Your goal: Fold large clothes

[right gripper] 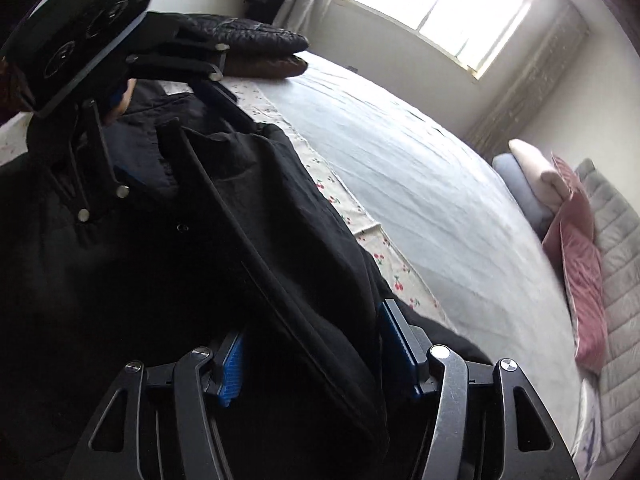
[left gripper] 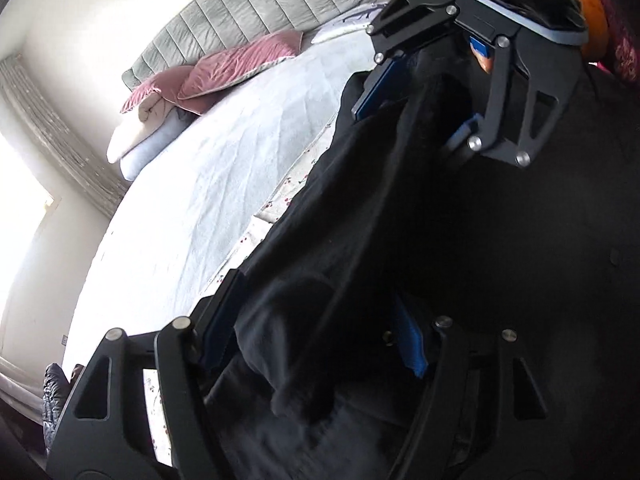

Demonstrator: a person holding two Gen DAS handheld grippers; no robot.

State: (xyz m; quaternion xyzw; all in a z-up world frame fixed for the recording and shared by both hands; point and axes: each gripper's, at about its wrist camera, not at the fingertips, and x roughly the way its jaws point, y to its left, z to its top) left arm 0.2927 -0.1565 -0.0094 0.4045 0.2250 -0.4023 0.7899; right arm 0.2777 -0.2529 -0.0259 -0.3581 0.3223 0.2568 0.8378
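Fabric everywhere, basically: a big black garment (left gripper: pixel 400 220) fills the lower right of my left wrist view and the lower left of my right wrist view (right gripper: pixel 200 240). No boxes or baskets showing, just the bed (left gripper: pixel 208 184) with its pale sheet, and the garment lies along the bed's near edge over a cherry-print cloth (right gripper: pixel 376 248).

My left gripper (left gripper: pixel 320 344) sits at the bottom of its own frame, blue pads partly apart with a thick bunch of the black cloth wedged between them, so it's clamped on it. My right gripper (right gripper: pixel 316 364) at the bottom of its view does the same, fingers apart only as far as the fold of cloth between them. Each one shows in the other's view up top, also buried in the fabric.

In my right wrist view the held edge stretches as a taut line, long axis running from bottom centre up toward the upper left.

Pink pillows (left gripper: pixel 224 72) lean on the grey headboard (left gripper: pixel 260 12).
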